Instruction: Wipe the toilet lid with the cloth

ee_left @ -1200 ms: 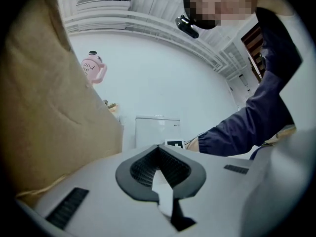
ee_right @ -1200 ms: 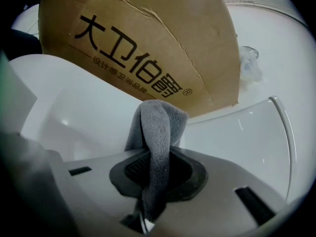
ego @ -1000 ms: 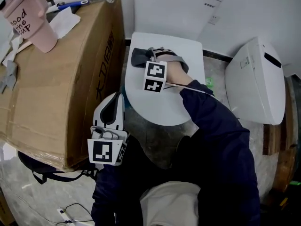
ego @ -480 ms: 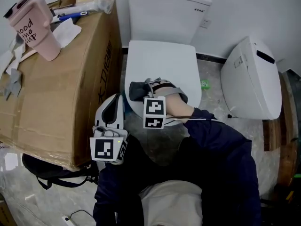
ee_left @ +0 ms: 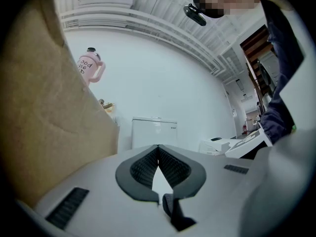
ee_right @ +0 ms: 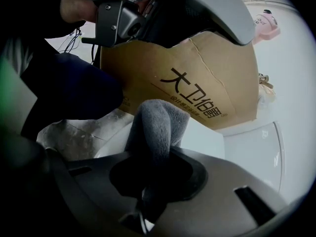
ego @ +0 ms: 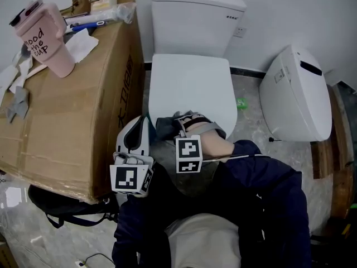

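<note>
The white toilet lid (ego: 192, 82) lies closed below the tank (ego: 196, 15). A dark grey cloth (ego: 165, 126) rests on the lid's near left edge, and my right gripper (ego: 177, 123) is shut on it, its marker cube toward me. In the right gripper view the cloth (ee_right: 157, 125) sticks up from between the closed jaws of the right gripper (ee_right: 152, 158), with the lid (ee_right: 207, 137) pale behind it. My left gripper (ego: 135, 132) hangs beside the bowl, left of the lid. In its own view the left gripper (ee_left: 158, 149) is shut with nothing in it.
A large cardboard box (ego: 72, 99) stands tight against the toilet's left side, with a pink cup (ego: 43, 37) and papers on top. A detached white toilet part (ego: 295, 96) leans on the right. A black bag (ego: 61, 205) lies on the floor beneath the box.
My right gripper has dragged the cloth from the far end of the lid down to its near edge. The left gripper has stayed put.
</note>
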`<state>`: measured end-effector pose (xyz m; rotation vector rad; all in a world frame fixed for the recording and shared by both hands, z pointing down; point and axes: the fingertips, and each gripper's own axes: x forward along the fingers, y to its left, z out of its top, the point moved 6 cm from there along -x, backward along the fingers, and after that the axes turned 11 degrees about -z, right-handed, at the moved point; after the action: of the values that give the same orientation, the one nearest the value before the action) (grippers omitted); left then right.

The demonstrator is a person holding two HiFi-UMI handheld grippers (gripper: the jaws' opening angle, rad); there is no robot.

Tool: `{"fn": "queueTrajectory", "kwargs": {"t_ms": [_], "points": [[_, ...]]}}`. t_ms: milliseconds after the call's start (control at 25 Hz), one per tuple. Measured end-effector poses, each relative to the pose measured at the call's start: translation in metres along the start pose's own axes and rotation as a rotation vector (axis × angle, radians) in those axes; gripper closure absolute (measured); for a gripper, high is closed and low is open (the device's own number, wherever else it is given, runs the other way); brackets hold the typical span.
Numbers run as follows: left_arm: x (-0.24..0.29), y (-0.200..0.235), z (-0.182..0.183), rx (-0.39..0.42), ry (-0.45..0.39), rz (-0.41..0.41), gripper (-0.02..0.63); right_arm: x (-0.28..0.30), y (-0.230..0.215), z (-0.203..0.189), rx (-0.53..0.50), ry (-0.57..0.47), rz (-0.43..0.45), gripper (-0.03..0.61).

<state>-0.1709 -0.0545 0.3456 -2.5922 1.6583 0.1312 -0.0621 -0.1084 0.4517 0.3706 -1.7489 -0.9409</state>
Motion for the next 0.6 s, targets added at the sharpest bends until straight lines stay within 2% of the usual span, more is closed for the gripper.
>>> {"fn": "queueTrajectory", "kwargs": {"t_ms": [440, 520, 600], "points": [[-0.005, -0.013, 0.001, 0.026, 0.016, -0.014, 0.598, 0.001, -0.002, 0.000, -0.014, -0.011, 0.050, 0.514], [-0.004, -0.015, 0.001, 0.024, 0.013, -0.014, 0.598, 0.003, -0.003, -0.001, -0.006, -0.022, 0.088, 0.514], [-0.002, -0.017, 0.003, 0.022, 0.017, -0.017, 0.598, 0.007, -0.007, -0.004, 0.031, -0.055, 0.177, 0.512]]}}
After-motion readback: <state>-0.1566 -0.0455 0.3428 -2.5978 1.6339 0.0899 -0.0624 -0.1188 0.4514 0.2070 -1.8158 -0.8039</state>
